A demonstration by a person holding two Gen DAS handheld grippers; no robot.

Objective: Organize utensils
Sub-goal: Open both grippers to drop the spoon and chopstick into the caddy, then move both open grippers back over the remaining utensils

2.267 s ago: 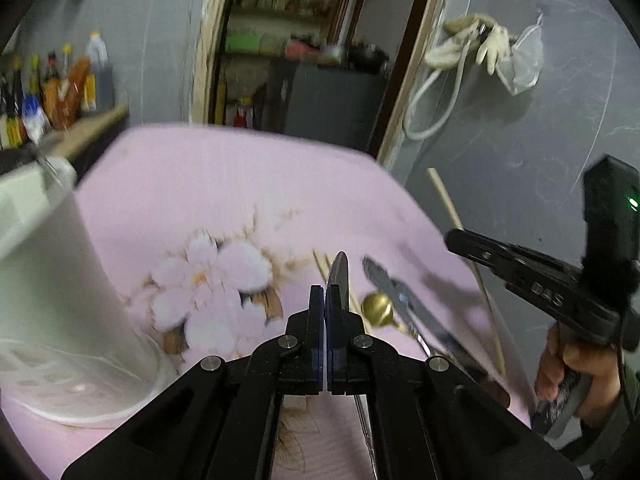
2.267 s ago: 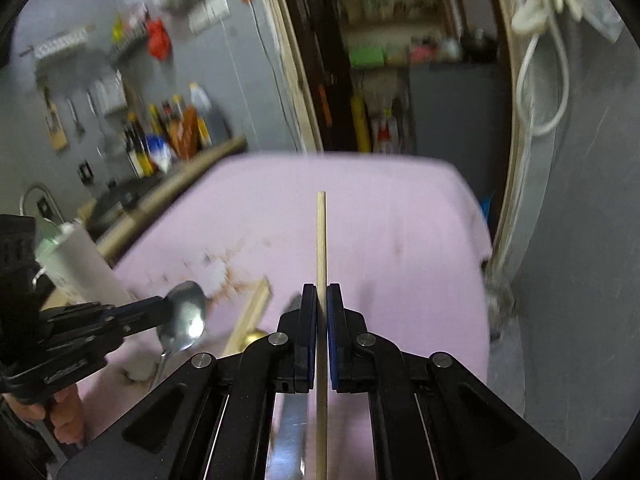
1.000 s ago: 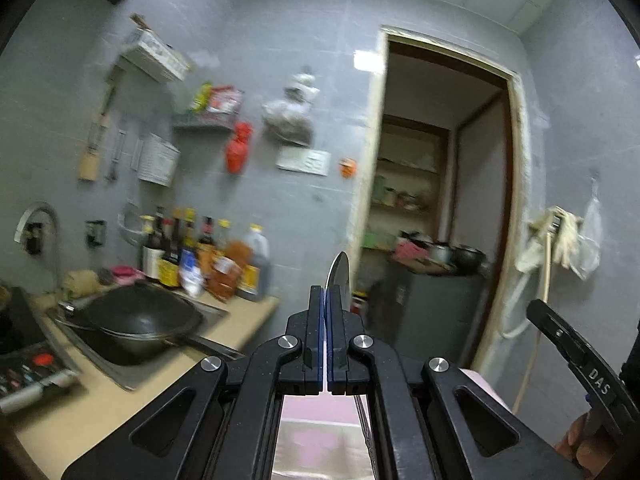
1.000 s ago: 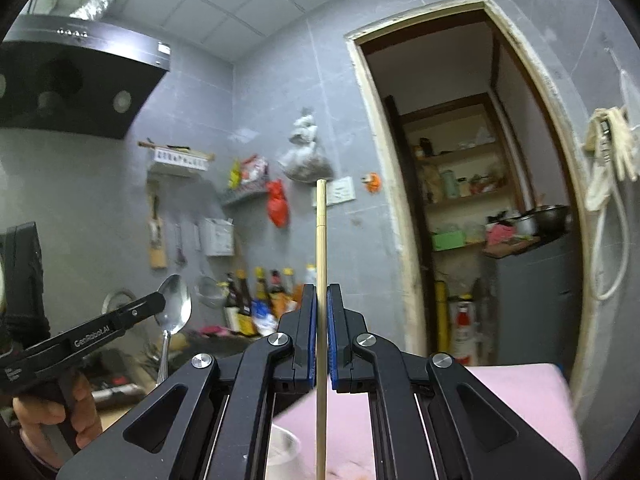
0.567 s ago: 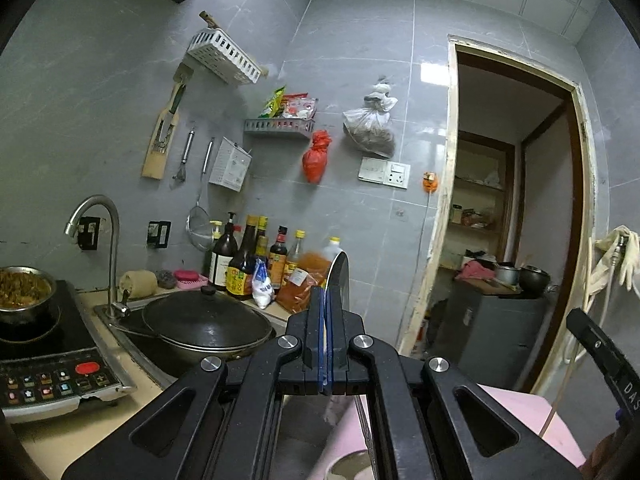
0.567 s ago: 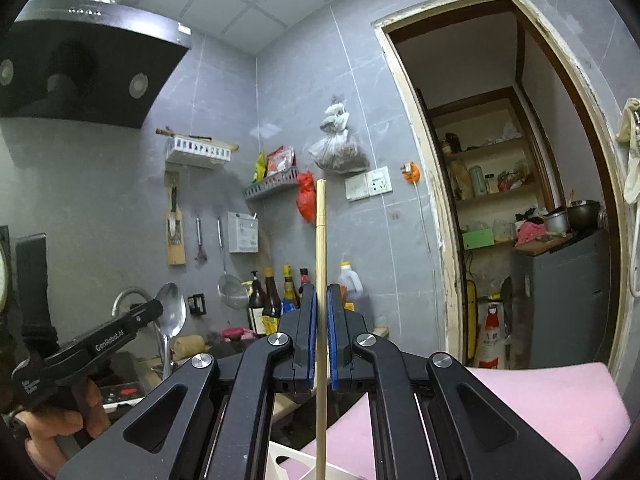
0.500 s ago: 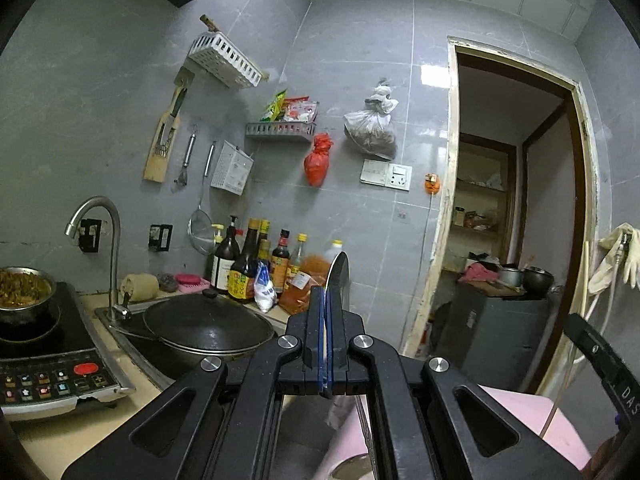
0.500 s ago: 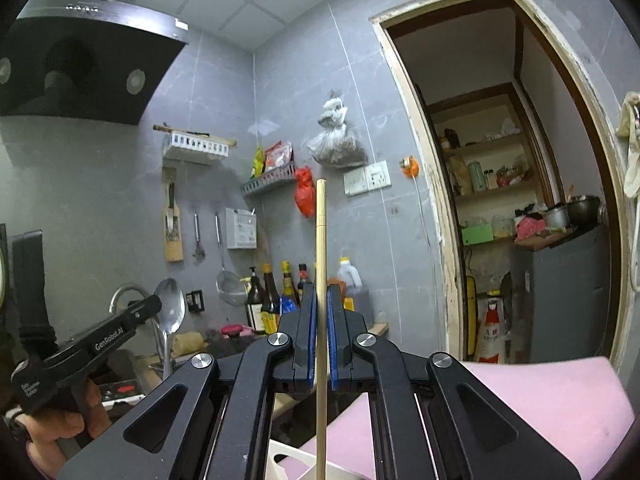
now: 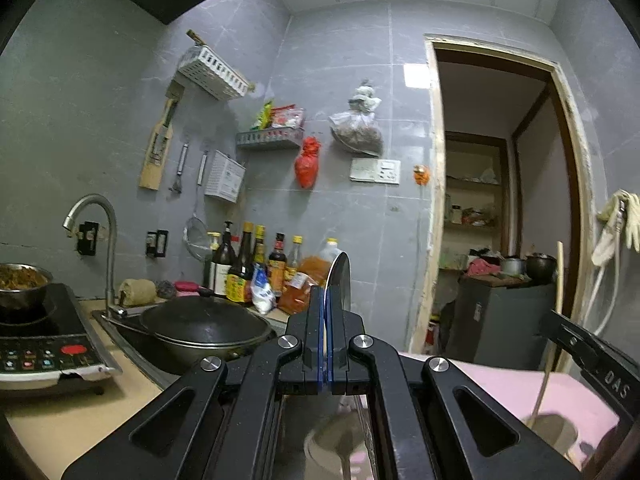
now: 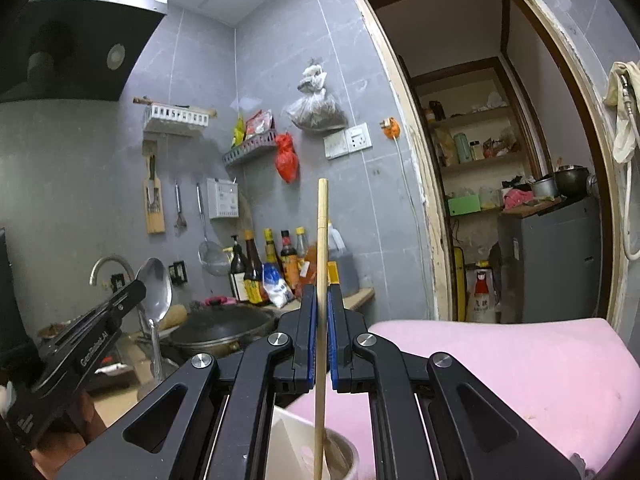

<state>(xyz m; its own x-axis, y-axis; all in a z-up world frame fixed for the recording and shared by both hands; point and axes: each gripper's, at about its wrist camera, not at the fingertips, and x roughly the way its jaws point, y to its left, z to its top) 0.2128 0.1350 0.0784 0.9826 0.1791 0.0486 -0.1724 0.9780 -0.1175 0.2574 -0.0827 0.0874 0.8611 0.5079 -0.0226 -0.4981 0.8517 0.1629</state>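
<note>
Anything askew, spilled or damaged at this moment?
Nothing spilled. One oddity: the induction cooker has a chipped, ragged front edge. Otherwise the left gripper holds the spoon upright and the right gripper holds a chopstick upright.

Dim, flat indoor light fills both fisheye views; edges bow and darken to black corners. The white holder (image 10: 312, 452) at the bottom blurs, and the background stays sharp.
</note>
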